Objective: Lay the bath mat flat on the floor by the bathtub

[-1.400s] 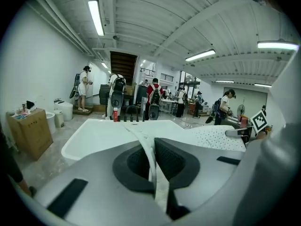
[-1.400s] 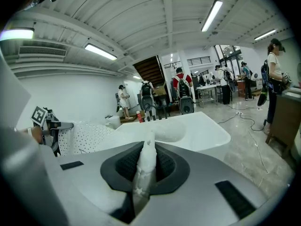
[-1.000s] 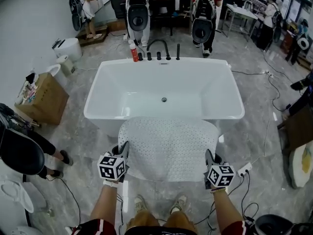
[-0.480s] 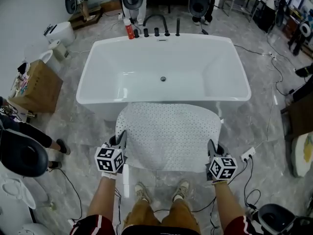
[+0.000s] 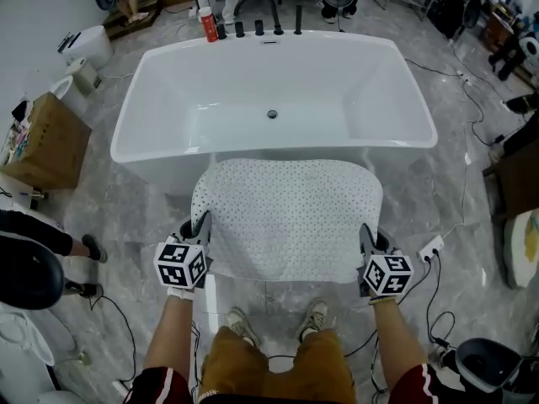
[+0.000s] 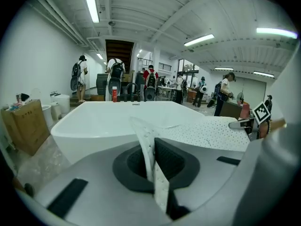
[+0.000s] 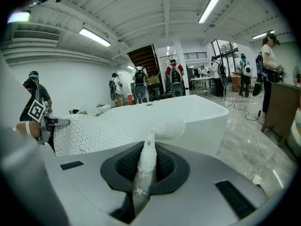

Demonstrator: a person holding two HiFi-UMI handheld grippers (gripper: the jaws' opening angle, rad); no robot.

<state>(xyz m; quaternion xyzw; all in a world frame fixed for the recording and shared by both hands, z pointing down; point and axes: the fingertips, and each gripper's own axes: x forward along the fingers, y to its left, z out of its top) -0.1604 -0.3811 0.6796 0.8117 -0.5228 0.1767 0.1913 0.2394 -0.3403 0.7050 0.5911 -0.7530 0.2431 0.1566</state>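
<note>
A white bath mat [image 5: 286,217] dotted with small holes hangs spread between my two grippers, in front of the white bathtub [image 5: 274,99]. My left gripper [image 5: 202,232] is shut on the mat's near left edge, and the left gripper view shows the mat's edge [image 6: 149,154] pinched between its pads. On the near right edge my right gripper [image 5: 366,241] is shut too, with a bunched fold of mat [image 7: 143,173] between its pads. The mat's far edge reaches the tub's near wall. My shoes [image 5: 240,325] show below the mat.
A red bottle [image 5: 207,23] and black taps [image 5: 257,25] stand at the tub's far rim. A cardboard box [image 5: 34,141] is at the left, cables and a power strip [image 5: 431,247] at the right. People stand beyond the tub. A seated person's leg [image 5: 50,238] is at the left.
Both grippers have sunk with the mat still held. The tub and the floor now fill more of the head view as the head tips further down.
</note>
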